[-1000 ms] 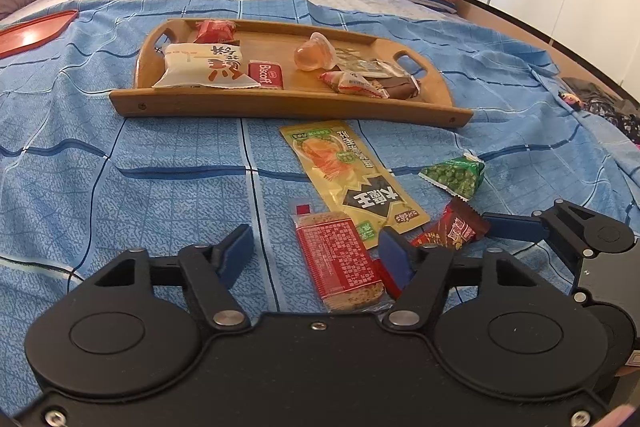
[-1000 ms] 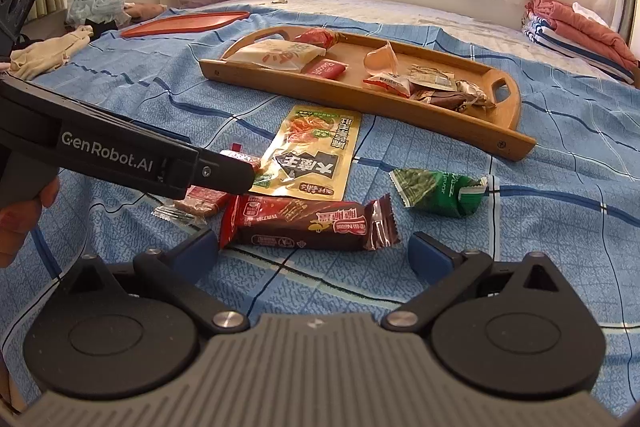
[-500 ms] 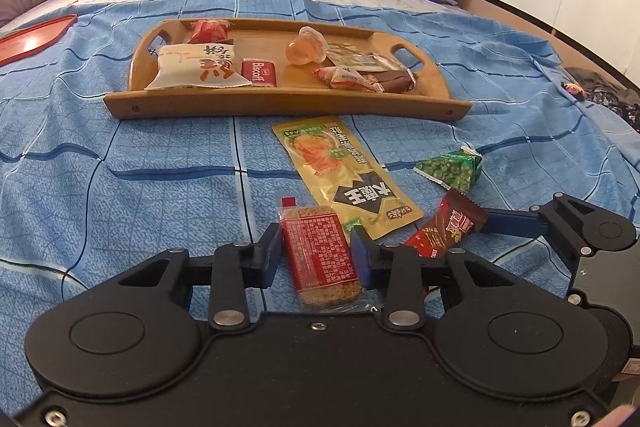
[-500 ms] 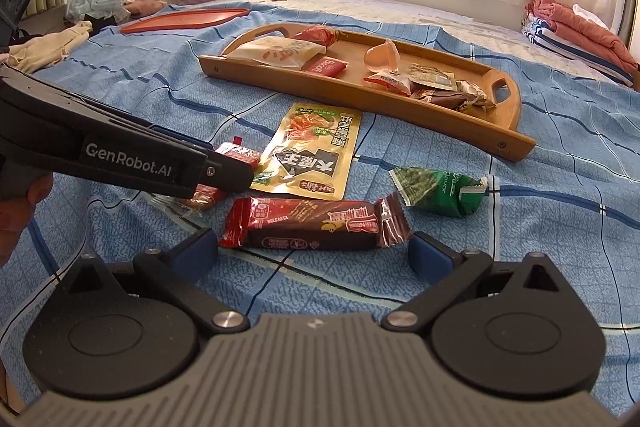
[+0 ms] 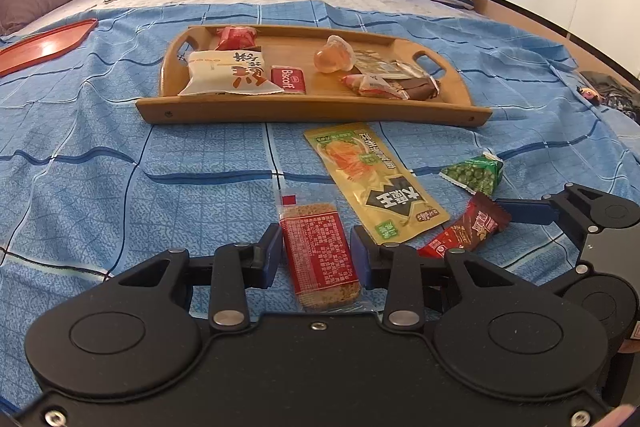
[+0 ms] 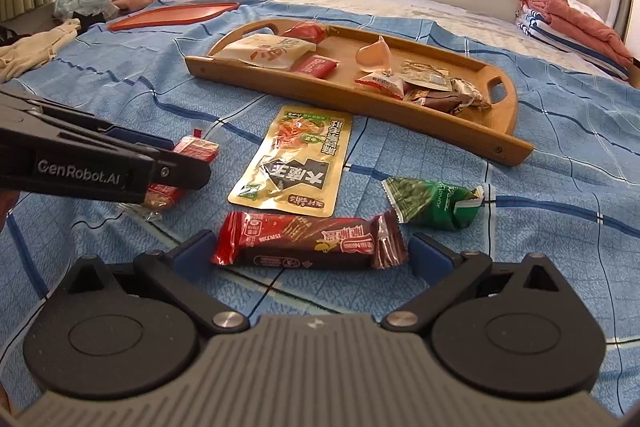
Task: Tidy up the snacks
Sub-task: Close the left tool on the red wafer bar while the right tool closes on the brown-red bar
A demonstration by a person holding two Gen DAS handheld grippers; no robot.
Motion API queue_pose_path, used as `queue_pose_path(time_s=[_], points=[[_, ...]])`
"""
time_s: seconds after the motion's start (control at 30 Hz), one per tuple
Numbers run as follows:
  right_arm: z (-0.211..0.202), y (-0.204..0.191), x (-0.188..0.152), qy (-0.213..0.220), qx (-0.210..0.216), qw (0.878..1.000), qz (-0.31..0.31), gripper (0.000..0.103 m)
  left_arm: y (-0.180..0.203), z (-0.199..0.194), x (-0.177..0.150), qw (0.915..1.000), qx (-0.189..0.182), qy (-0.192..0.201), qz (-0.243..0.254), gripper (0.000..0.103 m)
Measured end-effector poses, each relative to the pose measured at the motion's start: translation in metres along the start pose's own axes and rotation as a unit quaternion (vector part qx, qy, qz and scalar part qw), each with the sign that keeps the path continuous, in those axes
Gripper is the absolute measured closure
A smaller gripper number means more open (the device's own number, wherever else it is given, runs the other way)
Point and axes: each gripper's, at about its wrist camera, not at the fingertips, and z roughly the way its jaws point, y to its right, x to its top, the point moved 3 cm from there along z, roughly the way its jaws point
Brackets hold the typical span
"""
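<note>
Left tongs, blue pads clamped on a flat clear-wrapped grain bar with red label, lying on the blue checked bedspread; right tongs spread wide around a glossy red wafer bar, untouched; beyond, curved wooden tray of snacks

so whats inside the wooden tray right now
The wooden tray holds a white bag, a red Biscoff pack, a red wrapper behind the bag, a jelly cup and a pile of small wrappers. What lies under that pile is hidden.
</note>
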Motion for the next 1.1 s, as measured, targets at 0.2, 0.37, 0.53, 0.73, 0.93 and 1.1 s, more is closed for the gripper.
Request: queue_pose_path(time_s=[0.2, 0.37, 0.53, 0.73, 0.93, 1.1], points=[[0.006, 0.002, -0.001, -0.013, 0.007, 1.0, 0.009, 0.0, -0.005, 0.002, -0.003, 1.0, 0.003, -0.001, -0.008, 0.068], [0.008, 0.006, -0.002, -0.02, 0.019, 0.999, 0.023, 0.0, -0.006, 0.001, -0.005, 0.9999, 0.005, 0.001, -0.009, 0.068], [0.009, 0.008, -0.002, -0.023, 0.028, 0.999, 0.027, 0.0, -0.006, 0.001, -0.006, 0.9999, 0.008, 0.002, -0.007, 0.068], [0.007, 0.003, -0.003, -0.014, 0.016, 1.0, 0.019, 0.0, -0.006, 0.001, -0.007, 0.9999, 0.009, 0.003, -0.005, 0.068], [0.001, -0.002, -0.002, -0.01, 0.007, 1.0, 0.023, 0.007, -0.006, 0.001, -0.008, 0.9999, 0.012, 0.005, -0.005, 0.068], [-0.008, -0.007, -0.002, 0.008, -0.009, 1.0, 0.025, 0.024, -0.006, 0.0, -0.008, 0.9999, 0.011, 0.007, -0.009, 0.069]])
